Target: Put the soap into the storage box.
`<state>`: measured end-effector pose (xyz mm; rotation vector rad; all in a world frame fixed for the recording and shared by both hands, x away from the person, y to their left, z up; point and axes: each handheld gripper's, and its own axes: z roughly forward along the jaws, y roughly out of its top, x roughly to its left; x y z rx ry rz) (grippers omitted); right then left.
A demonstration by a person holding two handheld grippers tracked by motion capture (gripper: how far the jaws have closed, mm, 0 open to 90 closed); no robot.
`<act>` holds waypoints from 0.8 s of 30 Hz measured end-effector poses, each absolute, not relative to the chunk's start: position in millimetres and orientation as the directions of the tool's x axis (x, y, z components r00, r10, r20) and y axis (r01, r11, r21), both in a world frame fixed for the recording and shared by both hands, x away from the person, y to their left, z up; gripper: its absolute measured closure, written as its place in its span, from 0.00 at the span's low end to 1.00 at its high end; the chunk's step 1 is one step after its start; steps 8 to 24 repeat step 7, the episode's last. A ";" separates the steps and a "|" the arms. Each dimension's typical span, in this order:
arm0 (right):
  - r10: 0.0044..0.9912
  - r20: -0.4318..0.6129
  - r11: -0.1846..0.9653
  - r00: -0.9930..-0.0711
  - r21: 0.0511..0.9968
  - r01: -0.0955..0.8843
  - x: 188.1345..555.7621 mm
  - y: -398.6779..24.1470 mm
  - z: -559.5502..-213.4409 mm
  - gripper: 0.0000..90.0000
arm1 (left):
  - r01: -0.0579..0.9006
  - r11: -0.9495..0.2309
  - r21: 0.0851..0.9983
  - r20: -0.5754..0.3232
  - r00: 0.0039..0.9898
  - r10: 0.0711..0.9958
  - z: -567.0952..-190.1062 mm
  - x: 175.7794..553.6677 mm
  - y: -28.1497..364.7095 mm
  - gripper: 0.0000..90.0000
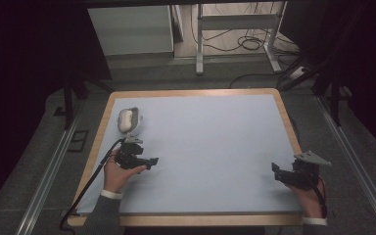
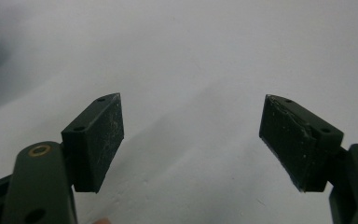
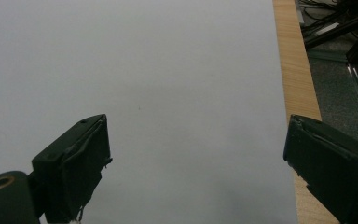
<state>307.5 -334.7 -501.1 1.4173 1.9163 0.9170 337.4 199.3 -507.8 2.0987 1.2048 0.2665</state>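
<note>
Jaws on both grippers stand wide apart, nothing between them. Left gripper [image 2: 191,135]: pale mat shows through the gap, pads bare. Right gripper [image 3: 196,163]: same, pale mat and a strip of wooden edge between the pads.

Table [image 1: 191,93]: wooden rim, rounded corners, largest thing in the high view. Light blue mat [image 1: 210,147] covers nearly all of its top; in the right gripper view the mat's edge runs along beside the wood.

Left gripper [image 1: 144,161] in the high view: held low over the mat near the left edge, jaws pointing toward the middle of the table, a black cable trailing from it back over the table's left edge. Right gripper [image 1: 275,172]: low over the mat near the right edge, jaws pointing leftward, grey three-cornered plate on top.

White mouse-like object [image 1: 126,120]: oval, lying on a grey tray [image 1: 136,114] at the far left of the mat, just beyond the left gripper, apart from it. Exact nature too small to tell.
</note>
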 end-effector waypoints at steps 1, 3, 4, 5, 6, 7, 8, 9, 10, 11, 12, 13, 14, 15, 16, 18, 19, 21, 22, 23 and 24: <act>0.962 -0.052 0.201 -0.268 0.800 0.565 307.7 -334.5 -501.5 0.08 | 0.679 -0.329 0.656 -0.155 0.549 0.822 -507.7 337.4 199.5 0.25; 0.961 -0.054 0.205 -0.272 0.797 0.567 308.2 -334.0 -502.6 0.08 | 0.679 -0.335 0.654 -0.153 0.552 0.820 -508.3 337.4 199.4 0.25; 0.960 -0.056 0.209 -0.275 0.796 0.568 308.2 -333.7 -502.9 0.08 | 0.679 -0.340 0.650 -0.152 0.555 0.818 -508.8 337.6 199.4 0.25; 0.959 -0.059 0.211 -0.276 0.797 0.566 308.3 -333.5 -503.0 0.08 | 0.679 -0.340 0.650 -0.152 0.555 0.818 -508.8 337.6 199.4 0.24; 0.959 -0.060 0.212 -0.276 0.797 0.565 308.4 -333.1 -503.0 0.08 | 0.681 -0.349 0.644 -0.146 0.557 0.818 -509.9 337.8 199.3 0.23; 0.959 -0.061 0.213 -0.277 0.798 0.564 308.4 -332.7 -502.9 0.08 | 0.681 -0.349 0.644 -0.146 0.557 0.818 -509.9 337.8 199.3 0.24; 0.959 -0.061 0.213 -0.277 0.798 0.564 308.4 -332.7 -502.9 0.08 | 0.681 -0.349 0.644 -0.146 0.557 0.818 -509.9 337.8 199.3 0.24; 0.959 -0.061 0.213 -0.277 0.798 0.564 308.4 -332.7 -502.9 0.08 | 0.681 -0.349 0.644 -0.146 0.557 0.818 -509.9 337.8 199.3 0.24; 0.959 -0.061 0.213 -0.277 0.798 0.564 308.4 -332.7 -502.9 0.08 | 0.681 -0.349 0.644 -0.146 0.557 0.818 -509.9 337.8 199.3 0.24; 0.959 -0.061 0.213 -0.277 0.798 0.564 308.4 -332.7 -502.9 0.08 | 0.681 -0.349 0.644 -0.146 0.557 0.818 -509.9 337.8 199.3 0.24; 0.959 -0.061 0.213 -0.277 0.798 0.564 308.4 -332.7 -502.9 0.08 | 0.681 -0.349 0.644 -0.146 0.557 0.818 -509.9 337.8 199.3 0.24; 0.959 -0.061 0.213 -0.277 0.798 0.564 308.4 -332.7 -502.9 0.08 | 0.681 -0.349 0.644 -0.146 0.557 0.818 -509.9 337.8 199.3 0.24; 0.959 -0.061 0.213 -0.277 0.798 0.564 308.4 -332.7 -502.9 0.08 | 0.681 -0.349 0.644 -0.146 0.557 0.818 -509.9 337.8 199.3 0.24; 0.959 -0.061 0.213 -0.277 0.798 0.564 308.4 -332.7 -502.9 0.08 | 0.681 -0.349 0.644 -0.146 0.557 0.818 -509.9 337.8 199.3 0.24; 0.959 -0.061 0.213 -0.277 0.798 0.564 308.4 -332.7 -502.9 0.08 | 0.681 -0.349 0.644 -0.146 0.557 0.818 -509.9 337.8 199.3 0.24; 0.959 -0.061 0.213 -0.277 0.798 0.564 308.4 -332.7 -502.9 0.08 | 0.681 -0.349 0.644 -0.146 0.557 0.818 -509.9 337.8 199.3 0.24; 0.959 -0.061 0.213 -0.277 0.798 0.564 308.4 -332.7 -502.9 0.08 | 0.681 -0.349 0.644 -0.146 0.557 0.818 -509.9 337.8 199.3 0.24; 0.959 -0.061 0.213 -0.277 0.798 0.564 308.4 -332.7 -502.9 0.08 | 0.681 -0.349 0.644 -0.146 0.557 0.818 -509.9 337.8 199.3 0.24; 0.959 -0.061 0.213 -0.277 0.798 0.564 308.4 -332.7 -502.9 0.08 | 0.681 -0.349 0.644 -0.146 0.557 0.818 -509.9 337.8 199.3 0.24; 0.959 -0.061 0.213 -0.277 0.798 0.564 308.4 -332.7 -502.9 0.08 | 0.681 -0.349 0.644 -0.146 0.557 0.818 -509.9 337.8 199.3 0.24; 0.959 -0.061 0.213 -0.277 0.798 0.564 308.4 -332.7 -502.9 0.08 | 0.681 -0.349 0.644 -0.146 0.557 0.818 -509.9 337.8 199.3 0.24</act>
